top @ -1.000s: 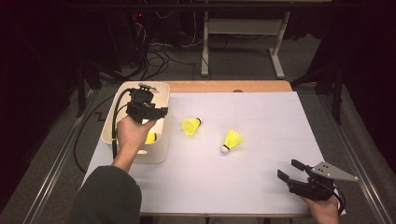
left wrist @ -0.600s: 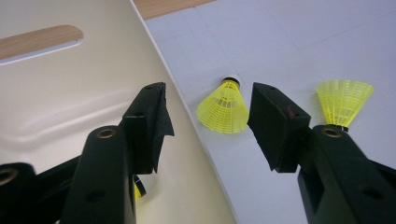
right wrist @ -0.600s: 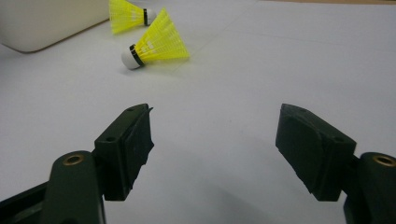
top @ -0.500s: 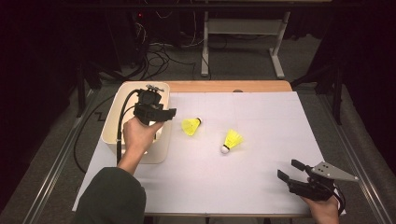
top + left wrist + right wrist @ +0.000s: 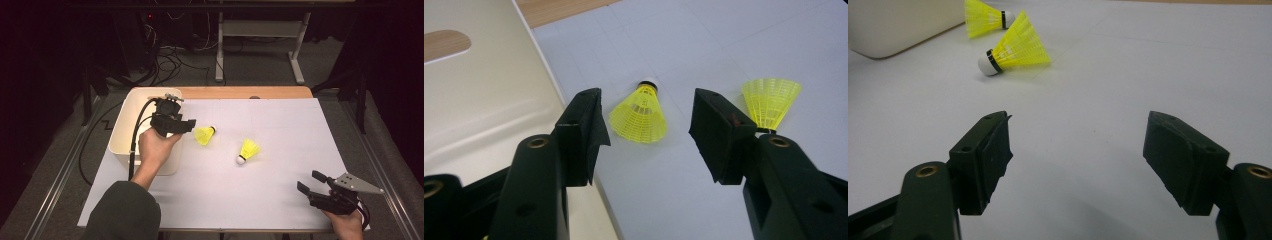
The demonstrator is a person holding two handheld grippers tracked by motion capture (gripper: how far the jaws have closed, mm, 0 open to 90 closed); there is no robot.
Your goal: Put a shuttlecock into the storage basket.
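Note:
Two yellow shuttlecocks lie on the white table cover. The nearer one (image 5: 205, 135) (image 5: 639, 113) (image 5: 983, 17) rests just right of the white bin, its cork pointing away from my left gripper. The other shuttlecock (image 5: 248, 150) (image 5: 771, 100) (image 5: 1015, 47) lies farther right, with its white cork toward the table's front. My left gripper (image 5: 188, 125) (image 5: 649, 117) hovers at the bin's right rim, open, with the nearer shuttlecock framed between its jaws but untouched. My right gripper (image 5: 310, 181) (image 5: 1078, 150) rests open at the front right, holding nothing.
The white bin (image 5: 120, 135) (image 5: 479, 95) (image 5: 893, 22) stands at the table's left side. A black cable (image 5: 134, 145) trails from the left gripper across the bin. The wooden table edge (image 5: 240, 92) runs along the far side.
My left gripper has moved right from above the bin toward the nearer shuttlecock. The right gripper has stayed still.

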